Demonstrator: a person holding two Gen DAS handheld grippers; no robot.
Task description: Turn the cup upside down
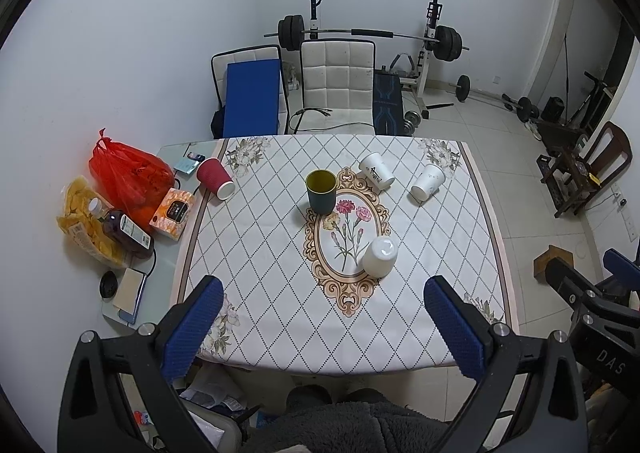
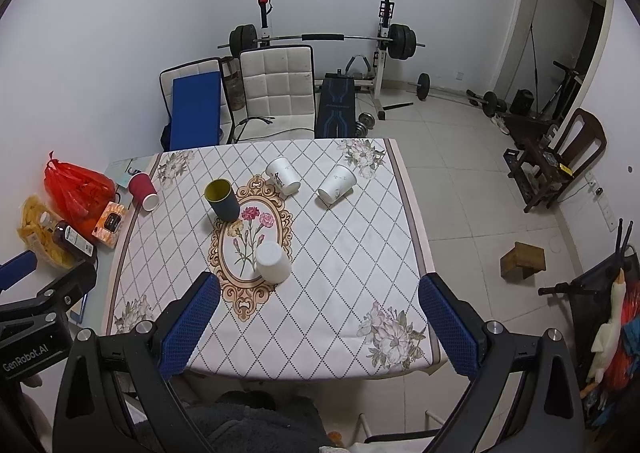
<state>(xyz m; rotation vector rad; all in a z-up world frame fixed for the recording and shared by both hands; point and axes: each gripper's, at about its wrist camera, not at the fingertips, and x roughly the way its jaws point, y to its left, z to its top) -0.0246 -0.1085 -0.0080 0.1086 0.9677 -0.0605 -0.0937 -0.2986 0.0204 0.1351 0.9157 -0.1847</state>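
Jaws apart on both grippers, dark round cup (image 1: 321,191) upright w/ yellow inside, quilted-pattern cloth (image 1: 256,253).

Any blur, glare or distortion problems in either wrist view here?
Left wrist view: sharp, evenly lit, strong fisheye bending of the table edges, dark vignette corners. Right wrist view: equally sharp, soft shadows under the dark cup, no glare on the upside-down white cup.

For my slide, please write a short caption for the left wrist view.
Open left gripper held back from the table, facing an upright dark cup, an inverted white cup and three cups lying on their sides.
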